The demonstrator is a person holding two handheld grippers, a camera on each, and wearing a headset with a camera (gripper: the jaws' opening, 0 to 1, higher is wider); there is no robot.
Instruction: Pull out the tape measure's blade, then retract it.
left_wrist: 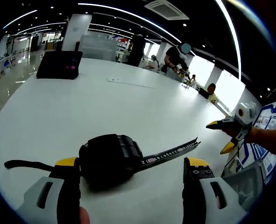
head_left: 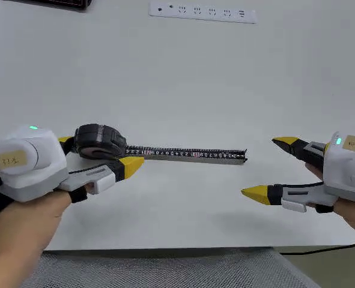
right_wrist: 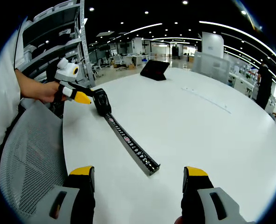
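Pull-out half looks done already: the blade [head_left: 186,154] is laid flat across the white table [head_left: 177,78], stretched right from the chunky black tape measure [head_left: 96,139] at the left. Retraction is probably what's left.

The case is straddled by the left gripper [left_wrist: 132,163], jaws spread wide around it; a real clamp can't be made out. The right gripper [head_left: 267,167] is held wide open and empty, near the blade's hooked end [head_left: 243,157], not touching.

Next, the case would likely need to be steadied and the blade fed back under control. The blade is dark with pale markings.
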